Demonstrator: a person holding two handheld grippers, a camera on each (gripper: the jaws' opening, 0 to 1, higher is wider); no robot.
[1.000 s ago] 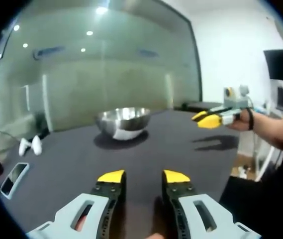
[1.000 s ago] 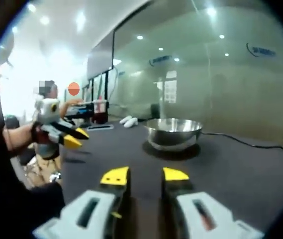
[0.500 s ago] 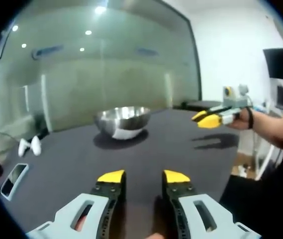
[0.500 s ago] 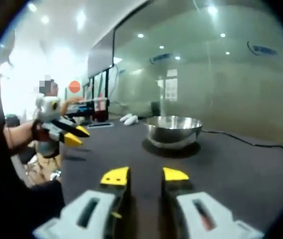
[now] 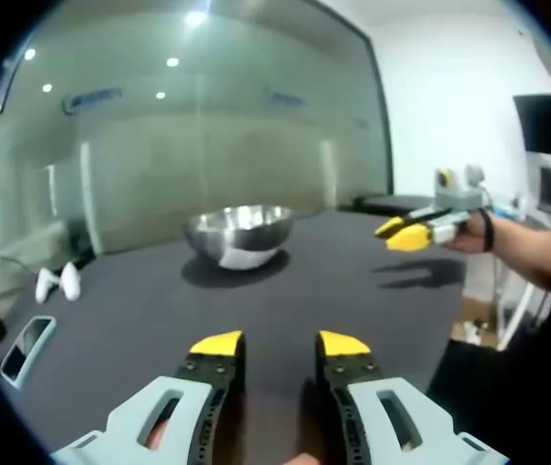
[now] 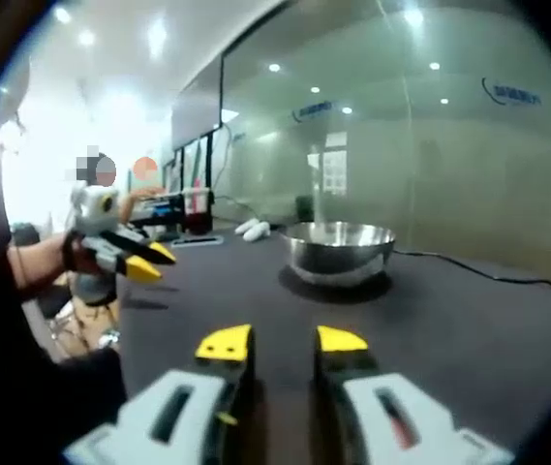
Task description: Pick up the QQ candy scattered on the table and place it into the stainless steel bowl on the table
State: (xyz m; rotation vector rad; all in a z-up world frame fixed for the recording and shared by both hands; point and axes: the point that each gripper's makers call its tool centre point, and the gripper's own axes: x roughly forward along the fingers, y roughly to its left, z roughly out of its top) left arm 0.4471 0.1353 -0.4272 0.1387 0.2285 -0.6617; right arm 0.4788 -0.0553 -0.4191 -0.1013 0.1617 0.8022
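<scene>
Stainless steel bowl point(image 5: 240, 233) upright on the dark table point(image 5: 352, 281), mouth up, round with no long axis to speak of; placed toward the far edge, roughly mid-width, in the left gripper view. Same bowl point(image 6: 339, 252) well ahead of the jaws in the right gripper view, dark shadow pooled under it. QQ candy not made out on the tabletop at this blur and size. Left gripper point(image 5: 280, 344) held low over the near edge of the table, pointing at the bowl, yellow-tipped jaws apart with bare tabletop between, nothing gripped. Right gripper point(image 6: 282, 340) likewise low over its near edge, jaws parted, empty. Right gripper point(image 5: 403, 232) also seen from the left gripper view, raised above the right edge of the table, level, tips aimed toward the bowl, hand point(image 5: 469, 232) behind it, forearm extended. Left gripper point(image 6: 139, 262) in the right gripper view, held up off the left edge. Phone point(image 5: 25, 345) flat near the left edge; two white objects point(image 5: 58, 283) beyond it.
</scene>
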